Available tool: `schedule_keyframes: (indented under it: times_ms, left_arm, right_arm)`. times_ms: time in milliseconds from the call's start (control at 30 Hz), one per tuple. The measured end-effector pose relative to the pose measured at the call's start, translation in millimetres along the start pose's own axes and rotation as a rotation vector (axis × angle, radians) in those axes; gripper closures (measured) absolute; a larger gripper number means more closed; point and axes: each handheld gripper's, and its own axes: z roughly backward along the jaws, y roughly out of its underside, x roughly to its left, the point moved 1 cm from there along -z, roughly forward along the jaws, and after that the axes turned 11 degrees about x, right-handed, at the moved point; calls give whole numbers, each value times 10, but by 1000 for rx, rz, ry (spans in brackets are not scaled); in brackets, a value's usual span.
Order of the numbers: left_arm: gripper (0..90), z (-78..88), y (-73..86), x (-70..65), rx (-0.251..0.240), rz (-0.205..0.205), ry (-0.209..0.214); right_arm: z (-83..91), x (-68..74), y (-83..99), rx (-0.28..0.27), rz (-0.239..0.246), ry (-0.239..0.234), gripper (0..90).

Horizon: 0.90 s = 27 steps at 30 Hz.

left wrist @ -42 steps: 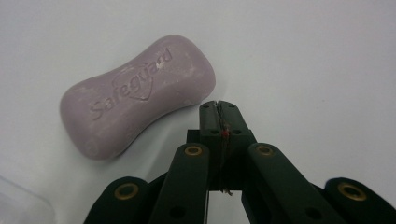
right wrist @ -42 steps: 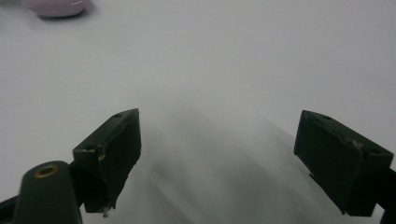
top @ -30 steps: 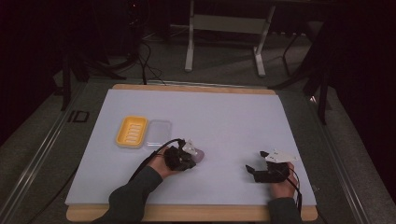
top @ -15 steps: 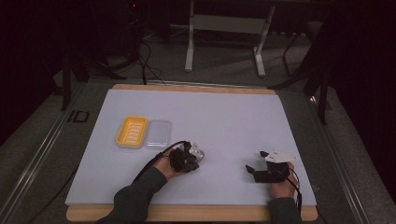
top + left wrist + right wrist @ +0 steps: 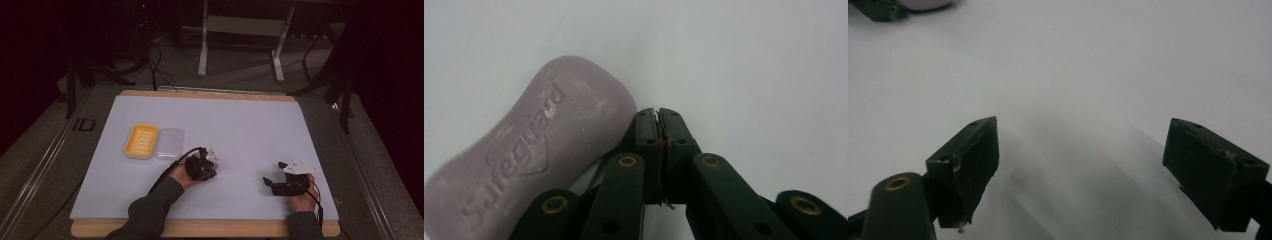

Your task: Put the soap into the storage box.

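**Lilac soap beside a clenched left gripper**

From the high view we see the left gripper (image 5: 206, 165) low on the pale surface (image 5: 240, 125), a little right of the yellow soap dish (image 5: 141, 141) and the clear lid (image 5: 169, 143) that lies just beside the dish. Well apart to the right, the right gripper (image 5: 272, 182) rests on the same surface.

Through the left gripper view we find the lilac soap bar (image 5: 524, 150) lying flat on the surface, its embossed face up. It sits at the left of the jaws, touching the outer side of the left one. The left gripper (image 5: 657, 112) is clenched, its pads pressed together with nothing between them.

Through the right gripper view we see the right gripper (image 5: 1080, 150) released, jaws spread wide over bare surface, and a sliver of the soap bar (image 5: 928, 4) at the top left edge.
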Motion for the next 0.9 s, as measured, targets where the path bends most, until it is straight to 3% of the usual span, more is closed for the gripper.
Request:
schedule_keyframes:
  times_ms: [200, 367, 467, 567, 800, 900]
  left_arm:
    - [853, -12, -85, 71, 12, 19, -39]
    - [838, 9, -121, 118, 10, 32, -35]
    - [810, 94, -122, 116, -8, 20, -18]
    - [763, 199, -124, 121, -14, 15, -33]
    - [646, 398, -119, 265, -22, 42, -41]
    - [586, 456, -127, 337, -17, 49, -20]
  right_arm:
    - [-3, -1, -1, 4, 3, 1, 145]
    - [-2, -1, -1, 5, 3, 0, 145]
    - [-3, 0, -1, 5, 2, -1, 145]
    - [-3, 1, -2, 7, 1, -1, 145]
    - [-6, 2, -3, 7, 2, 1, 145]
    - [-6, 2, -3, 9, 3, 0, 145]
